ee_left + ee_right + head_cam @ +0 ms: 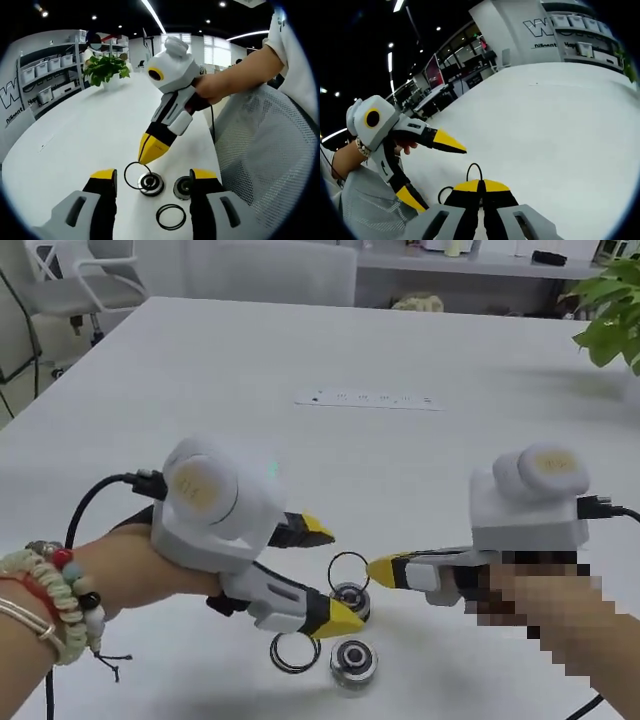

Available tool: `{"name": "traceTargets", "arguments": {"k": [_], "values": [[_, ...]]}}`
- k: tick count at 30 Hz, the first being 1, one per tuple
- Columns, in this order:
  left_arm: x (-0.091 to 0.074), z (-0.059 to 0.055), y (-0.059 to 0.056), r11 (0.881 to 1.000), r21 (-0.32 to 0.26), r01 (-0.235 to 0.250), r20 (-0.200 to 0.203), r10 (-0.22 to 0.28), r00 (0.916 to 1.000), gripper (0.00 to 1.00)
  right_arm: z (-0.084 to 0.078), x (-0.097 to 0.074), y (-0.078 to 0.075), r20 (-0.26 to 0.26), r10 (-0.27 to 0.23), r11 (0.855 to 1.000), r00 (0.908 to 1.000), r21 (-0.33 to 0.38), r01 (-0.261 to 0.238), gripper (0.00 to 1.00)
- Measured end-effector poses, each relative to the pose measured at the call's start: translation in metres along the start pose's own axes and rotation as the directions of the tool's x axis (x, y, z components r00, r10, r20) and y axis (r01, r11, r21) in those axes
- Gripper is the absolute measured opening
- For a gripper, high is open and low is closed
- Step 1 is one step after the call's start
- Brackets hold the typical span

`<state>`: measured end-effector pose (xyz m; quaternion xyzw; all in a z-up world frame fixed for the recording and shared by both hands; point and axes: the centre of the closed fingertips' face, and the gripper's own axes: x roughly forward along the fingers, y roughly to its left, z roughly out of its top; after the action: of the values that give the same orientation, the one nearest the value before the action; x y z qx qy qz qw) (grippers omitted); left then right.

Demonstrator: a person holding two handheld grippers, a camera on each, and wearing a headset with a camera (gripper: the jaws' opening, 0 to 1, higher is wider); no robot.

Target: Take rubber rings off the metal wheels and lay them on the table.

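Two metal wheels lie near the table's front edge: one (352,602) (151,184) between my left gripper's jaws, the other (354,660) (184,187) just in front of it. My right gripper (382,570) (144,157) (481,186) is shut on a thin black rubber ring (347,568) (136,175) (473,170), which stands up beside the first wheel. My left gripper (335,575) (152,175) (437,172) is open, its yellow tips either side of that wheel, holding nothing. Another black ring (295,652) (171,216) lies flat on the table.
A white power strip (368,398) lies mid-table, far from the work. A potted plant (610,315) (105,70) stands at the far right corner. An office chair (80,280) is beyond the table's left end. A mesh chair (260,150) is by the front edge.
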<state>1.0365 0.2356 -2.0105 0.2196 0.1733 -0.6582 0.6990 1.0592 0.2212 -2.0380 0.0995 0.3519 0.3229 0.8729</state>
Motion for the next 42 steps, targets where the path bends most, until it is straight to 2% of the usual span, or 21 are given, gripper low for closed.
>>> {"name": "traceTargets", "arguments": {"k": [5,9,12,15,19,22,26,33,38,42], "values": [[-0.015,0.027,-0.006,1.000,0.017,0.018,0.036,-0.018,0.9992,0.66,0.004,-0.001,0.002,0.014,0.006,1.000,0.9999,-0.002,-0.006,0.00],[-0.029,0.044,-0.010,0.998,0.062,0.002,0.075,-0.006,0.9971,0.71,0.005,-0.001,0.005,0.014,0.012,1.000,0.9998,-0.013,-0.012,0.00],[-0.042,0.049,-0.013,0.997,0.075,-0.007,0.085,0.001,0.9964,0.72,0.006,-0.001,0.006,0.012,0.014,1.000,0.9998,-0.020,-0.013,0.00],[-0.052,0.049,-0.015,0.996,0.084,-0.019,0.089,0.011,0.9960,0.73,0.007,-0.001,0.008,0.015,0.018,1.000,0.9997,-0.019,-0.018,0.00],[-0.070,0.044,-0.013,0.994,0.091,-0.058,0.084,0.051,0.9952,0.75,0.010,-0.002,0.011,0.025,0.026,1.000,0.9994,-0.017,-0.026,0.00],[-0.081,0.034,-0.015,0.992,0.094,-0.078,0.059,0.073,0.9956,0.81,0.013,-0.002,0.013,0.030,0.039,0.999,0.9988,-0.020,-0.039,0.00],[-0.094,0.020,-0.019,0.990,0.099,-0.100,0.031,0.098,0.9947,0.83,0.017,-0.003,0.021,0.048,0.070,0.998,0.9964,-0.007,-0.070,0.00],[-0.113,0.003,-0.024,0.988,0.040,-0.150,0.039,0.149,0.9881,0.83,0.020,-0.004,0.030,0.054,0.093,0.996,0.9942,-0.007,-0.092,0.00],[-0.121,-0.016,-0.021,0.979,0.001,-0.206,0.010,0.206,0.9785,0.83,0.020,-0.005,0.034,0.048,0.101,0.995,0.9937,-0.020,-0.100,0.00],[-0.125,-0.025,-0.023,0.974,-0.050,-0.223,0.019,0.224,0.9744,0.83,0.019,-0.005,0.036,0.041,0.105,0.994,0.9936,-0.034,-0.104,0.00]]}}
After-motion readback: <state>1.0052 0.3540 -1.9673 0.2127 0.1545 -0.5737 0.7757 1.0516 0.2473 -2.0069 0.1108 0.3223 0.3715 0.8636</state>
